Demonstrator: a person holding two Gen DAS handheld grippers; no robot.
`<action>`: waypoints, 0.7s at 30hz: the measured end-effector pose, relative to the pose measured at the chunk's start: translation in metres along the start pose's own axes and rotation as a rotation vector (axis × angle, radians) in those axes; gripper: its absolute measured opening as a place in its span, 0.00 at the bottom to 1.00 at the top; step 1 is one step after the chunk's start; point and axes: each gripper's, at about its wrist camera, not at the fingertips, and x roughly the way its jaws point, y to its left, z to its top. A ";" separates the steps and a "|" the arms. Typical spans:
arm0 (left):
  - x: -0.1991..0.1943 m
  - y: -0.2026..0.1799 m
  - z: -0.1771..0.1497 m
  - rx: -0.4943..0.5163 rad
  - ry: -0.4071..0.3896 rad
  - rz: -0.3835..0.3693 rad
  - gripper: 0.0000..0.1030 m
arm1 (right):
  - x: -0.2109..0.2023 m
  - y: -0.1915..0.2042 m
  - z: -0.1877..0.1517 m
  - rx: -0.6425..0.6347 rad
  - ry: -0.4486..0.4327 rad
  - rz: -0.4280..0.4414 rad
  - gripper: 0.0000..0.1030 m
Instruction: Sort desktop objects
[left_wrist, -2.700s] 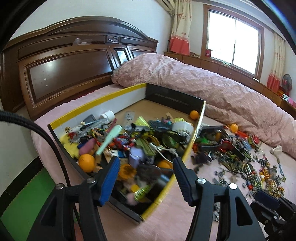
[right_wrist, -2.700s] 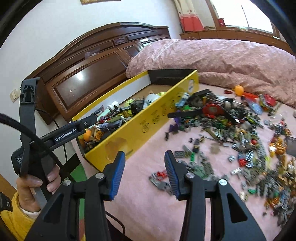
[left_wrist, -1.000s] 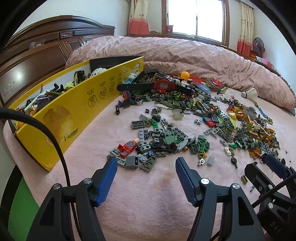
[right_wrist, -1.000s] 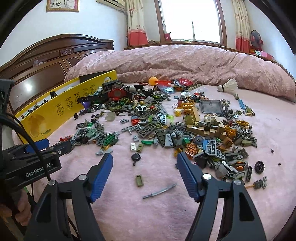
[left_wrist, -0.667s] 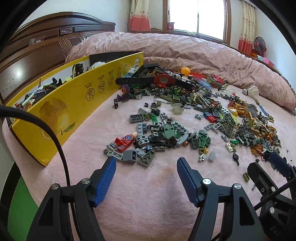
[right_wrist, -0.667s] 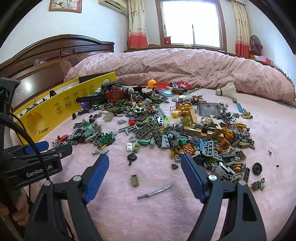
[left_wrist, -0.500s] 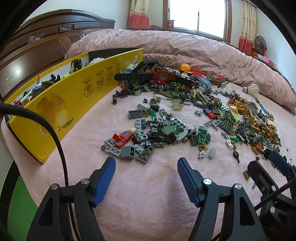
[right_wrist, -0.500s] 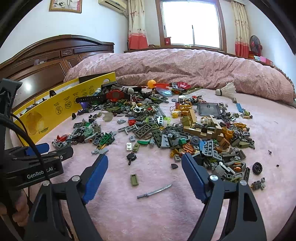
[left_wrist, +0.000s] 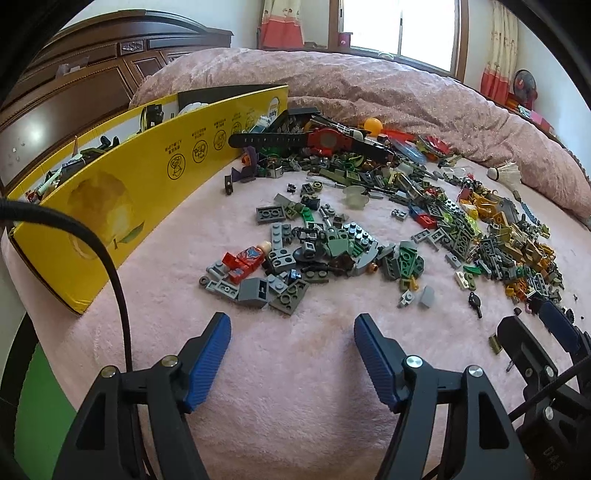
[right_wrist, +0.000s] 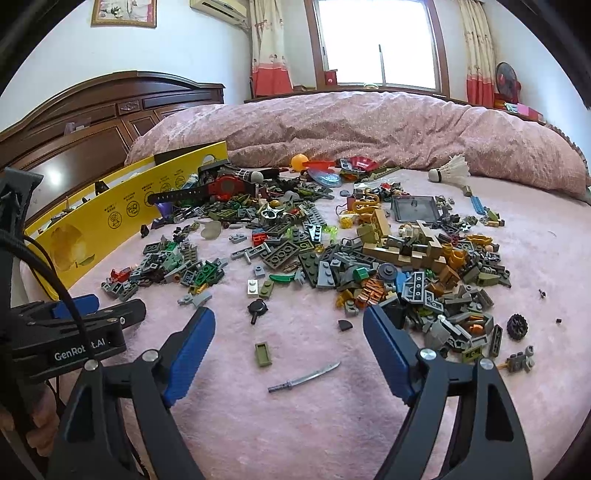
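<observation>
Both views have swung off the yellow box (left_wrist: 122, 206) onto the brick scatter, and both grippers have spread wider than a second ago. Left gripper (left_wrist: 291, 354) hangs with jaws apart over bare pink blanket (left_wrist: 295, 387), nothing between them; right gripper (right_wrist: 288, 350) is likewise spread and empty. Near its tips lie one toy sword (right_wrist: 303, 376) at 6 o'clock and one olive tile (right_wrist: 263, 354). Beyond, the bricks (right_wrist: 369, 258) are too many to count. Farther: one red watch (right_wrist: 221, 186) at 11 o'clock, one orange ball (right_wrist: 298, 161), one shuttlecock (right_wrist: 450, 170) at 1 o'clock.
</observation>
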 end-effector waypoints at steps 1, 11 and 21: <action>0.000 0.000 0.000 0.000 0.001 0.000 0.69 | 0.000 0.000 0.000 0.000 0.000 0.000 0.81; 0.000 0.002 0.003 0.003 0.002 0.008 0.69 | 0.000 0.001 0.000 -0.003 0.001 -0.002 0.82; 0.000 0.002 0.001 0.013 0.001 0.016 0.69 | 0.001 -0.001 -0.001 0.007 0.004 -0.003 0.82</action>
